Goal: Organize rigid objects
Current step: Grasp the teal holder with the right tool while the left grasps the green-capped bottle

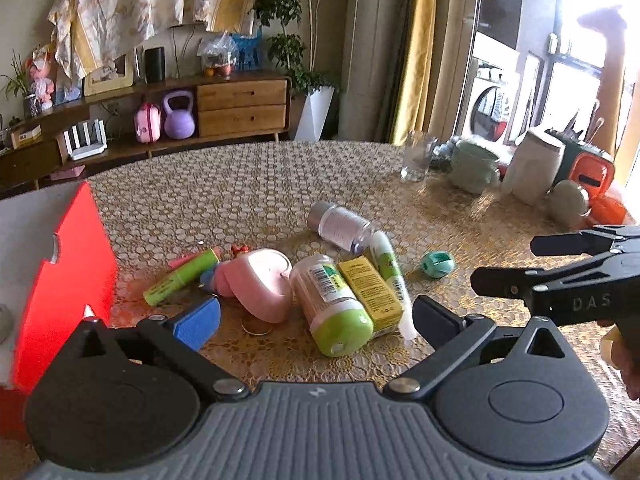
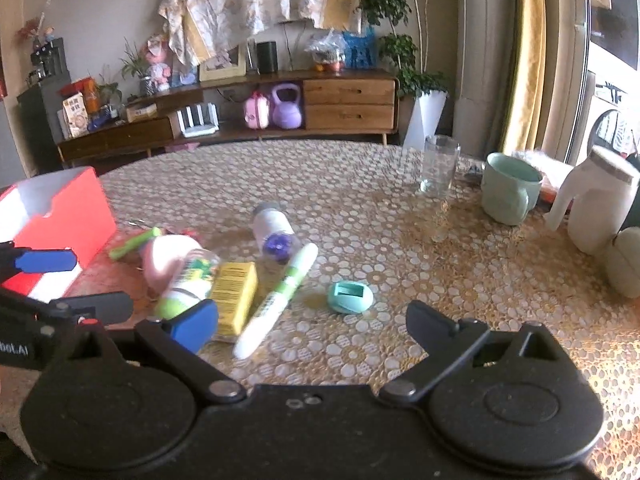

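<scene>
A pile of small items lies on the lace-covered round table (image 1: 248, 184): a green tube (image 1: 180, 278), a pink heart-shaped case (image 1: 260, 284), a green-capped bottle (image 1: 332, 304), a yellow box (image 1: 370, 294), a white-and-green pen (image 1: 390, 276), a clear bottle (image 1: 340, 226) and a teal oval piece (image 1: 438, 264). My left gripper (image 1: 318, 320) hangs wide open just short of the green-capped bottle and holds nothing. My right gripper (image 2: 314, 320) is wide open too, above the pen (image 2: 280, 292) and near the teal piece (image 2: 350, 297). Each gripper shows in the other's view, the right gripper (image 1: 504, 262) to the right and the left gripper (image 2: 88, 282) to the left.
An open red box (image 1: 68, 280) stands at the pile's left. A glass (image 2: 438, 164), a mint mug (image 2: 508, 188), a white jug (image 2: 596, 204) and an orange container (image 1: 592, 172) crowd the table's far right. A coin (image 1: 256, 326) lies by the pink case.
</scene>
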`<state>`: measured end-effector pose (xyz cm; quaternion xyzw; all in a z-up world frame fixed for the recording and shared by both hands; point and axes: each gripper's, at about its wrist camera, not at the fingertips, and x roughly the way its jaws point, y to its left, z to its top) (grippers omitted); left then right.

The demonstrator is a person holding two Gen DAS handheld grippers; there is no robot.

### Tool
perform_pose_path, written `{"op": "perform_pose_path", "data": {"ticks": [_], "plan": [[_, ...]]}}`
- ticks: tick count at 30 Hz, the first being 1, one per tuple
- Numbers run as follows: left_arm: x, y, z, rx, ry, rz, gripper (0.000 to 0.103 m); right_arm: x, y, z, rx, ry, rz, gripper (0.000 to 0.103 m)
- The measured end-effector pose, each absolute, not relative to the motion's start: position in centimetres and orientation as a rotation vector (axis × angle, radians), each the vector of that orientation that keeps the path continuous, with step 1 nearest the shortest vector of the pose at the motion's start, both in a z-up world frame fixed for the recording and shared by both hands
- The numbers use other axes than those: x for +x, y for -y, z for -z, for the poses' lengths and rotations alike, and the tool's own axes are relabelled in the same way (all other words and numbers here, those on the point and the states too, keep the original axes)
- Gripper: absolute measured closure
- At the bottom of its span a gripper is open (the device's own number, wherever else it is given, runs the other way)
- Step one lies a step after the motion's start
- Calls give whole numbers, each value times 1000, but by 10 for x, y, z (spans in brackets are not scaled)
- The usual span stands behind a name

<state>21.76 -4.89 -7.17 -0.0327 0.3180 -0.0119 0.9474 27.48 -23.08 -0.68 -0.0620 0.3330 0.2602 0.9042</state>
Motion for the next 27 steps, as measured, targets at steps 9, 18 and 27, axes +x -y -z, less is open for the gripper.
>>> {"op": "perform_pose_path", "data": {"ticks": [9, 18, 27], "plan": [[247, 55, 101, -58, -704, 2, 0, 316, 220, 38, -153, -750, -505, 10], [261, 46, 116, -126, -730, -17, 10, 338, 211, 56, -166, -797, -507, 23], [267, 45, 115, -209, -734, 35, 41, 349, 207, 66, -157, -815, -491, 35]]}}
